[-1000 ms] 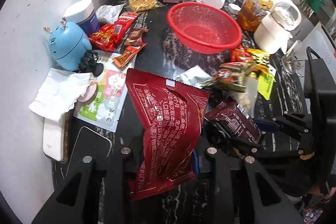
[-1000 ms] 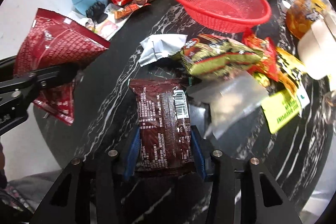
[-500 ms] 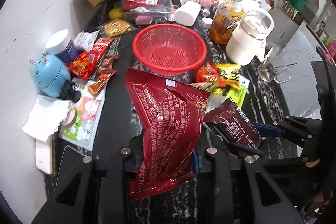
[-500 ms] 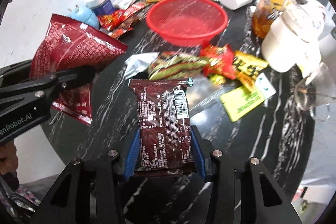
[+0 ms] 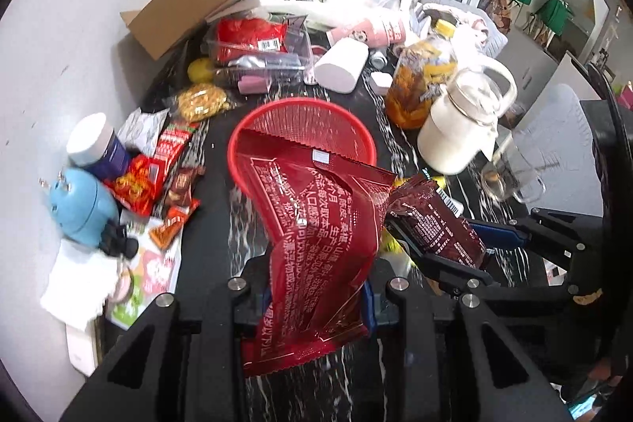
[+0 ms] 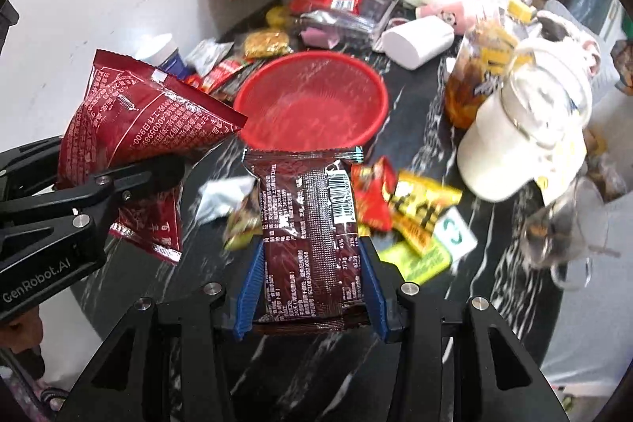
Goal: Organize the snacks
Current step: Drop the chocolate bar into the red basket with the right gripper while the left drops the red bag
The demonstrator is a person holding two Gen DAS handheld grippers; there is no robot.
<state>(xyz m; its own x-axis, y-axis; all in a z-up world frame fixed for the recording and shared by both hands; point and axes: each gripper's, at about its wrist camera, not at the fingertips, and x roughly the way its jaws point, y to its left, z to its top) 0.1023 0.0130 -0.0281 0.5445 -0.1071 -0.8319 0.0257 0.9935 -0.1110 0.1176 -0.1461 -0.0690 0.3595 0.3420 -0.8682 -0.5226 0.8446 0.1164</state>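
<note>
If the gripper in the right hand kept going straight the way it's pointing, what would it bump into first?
Probably the red basket. The right gripper, clamped on a dark brown snack pack, points down toward the basket's near rim. Depth is unclear, so it might meet the black table just short of it.

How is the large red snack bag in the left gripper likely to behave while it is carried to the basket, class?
Probably floppy: the large red snack bag bends and twists above the left gripper. Likely light for its size, since a pinch at its lower end holds it up. Its glossy film may slip, so it could swing on the way to the red basket.
</note>
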